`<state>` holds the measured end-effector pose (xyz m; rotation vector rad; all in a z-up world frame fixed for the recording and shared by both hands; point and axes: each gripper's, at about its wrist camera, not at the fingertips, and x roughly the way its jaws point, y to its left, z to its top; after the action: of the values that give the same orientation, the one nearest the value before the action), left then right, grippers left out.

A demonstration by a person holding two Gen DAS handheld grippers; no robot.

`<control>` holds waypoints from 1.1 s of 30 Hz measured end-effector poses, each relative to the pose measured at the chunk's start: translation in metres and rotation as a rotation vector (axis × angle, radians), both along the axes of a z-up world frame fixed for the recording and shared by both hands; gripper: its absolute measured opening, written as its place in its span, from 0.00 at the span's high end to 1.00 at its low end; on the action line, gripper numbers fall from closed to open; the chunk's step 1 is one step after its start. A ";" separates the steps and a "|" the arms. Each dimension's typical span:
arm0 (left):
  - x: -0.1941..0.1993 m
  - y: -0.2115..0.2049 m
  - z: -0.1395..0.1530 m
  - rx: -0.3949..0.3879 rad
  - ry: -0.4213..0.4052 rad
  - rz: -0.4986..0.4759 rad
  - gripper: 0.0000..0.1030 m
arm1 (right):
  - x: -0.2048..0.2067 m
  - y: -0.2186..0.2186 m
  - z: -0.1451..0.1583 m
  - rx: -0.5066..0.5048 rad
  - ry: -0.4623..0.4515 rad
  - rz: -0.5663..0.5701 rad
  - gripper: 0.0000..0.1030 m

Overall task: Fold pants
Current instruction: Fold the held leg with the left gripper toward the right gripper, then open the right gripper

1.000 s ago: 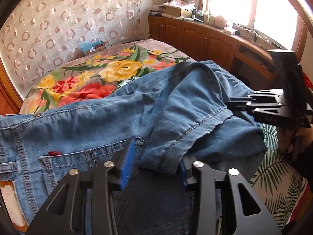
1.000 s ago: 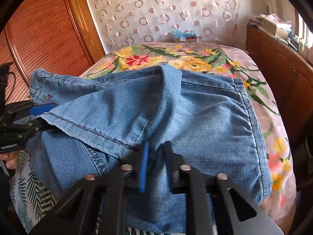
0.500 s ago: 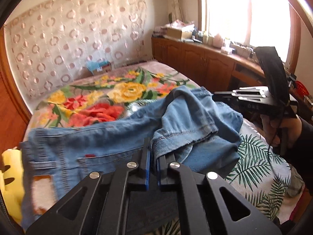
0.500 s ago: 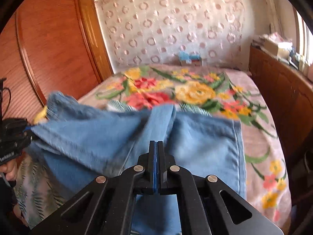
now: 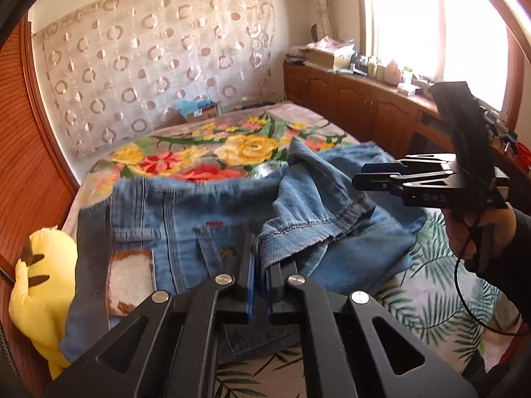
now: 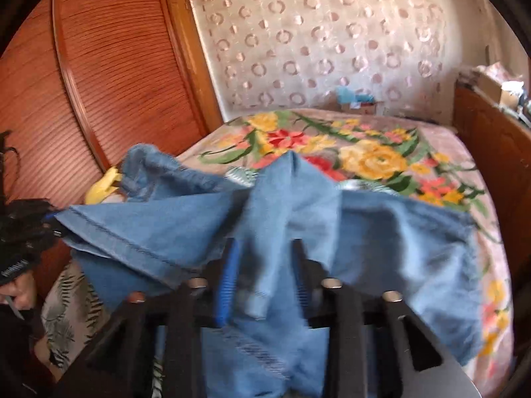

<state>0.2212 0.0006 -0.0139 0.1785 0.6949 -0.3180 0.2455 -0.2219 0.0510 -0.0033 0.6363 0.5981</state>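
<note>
My left gripper [image 5: 260, 277] has its blue-padded fingers drawn almost together, pinching the stitched hem of a leg of the jeans [image 5: 186, 222] at 12 o'clock from the fingertips. The jeans lie across the near part of the bed, waistband and back pocket toward 9 o'clock, a pale leather patch [image 5: 131, 280] showing at 8 o'clock. The leg is doubled back over the seat in a loose, rumpled fold.

My right gripper [image 6: 265, 272] stands with its fingers spread wide, denim lying between and over them; I cannot tell whether the cloth is merely draped there or touching the pads. From the left camera that same gripper sits at 3 o'clock, above the jeans' far edge, held in my right hand [image 5: 478, 229].

The floral blanket [image 6: 375, 152] covers the bed beyond, at 12 o'clock. A yellow plush toy [image 5: 43, 295] rests at 8 o'clock beside the waistband, against the wooden wardrobe door [image 6: 99, 93].
</note>
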 end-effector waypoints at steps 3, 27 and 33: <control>-0.001 0.003 -0.008 -0.004 0.015 0.005 0.94 | 0.005 0.009 -0.008 0.007 0.019 0.017 0.53; -0.026 0.079 0.004 -0.050 -0.028 0.165 0.94 | 0.069 0.077 0.028 0.114 -0.048 0.157 0.94; -0.024 0.095 -0.017 -0.056 0.018 0.196 0.94 | 0.102 0.130 0.024 0.086 -0.055 0.213 0.94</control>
<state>0.1970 0.0956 -0.0305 0.0533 0.7147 -0.1513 0.3474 -0.0923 0.0746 -0.0073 0.5597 0.8281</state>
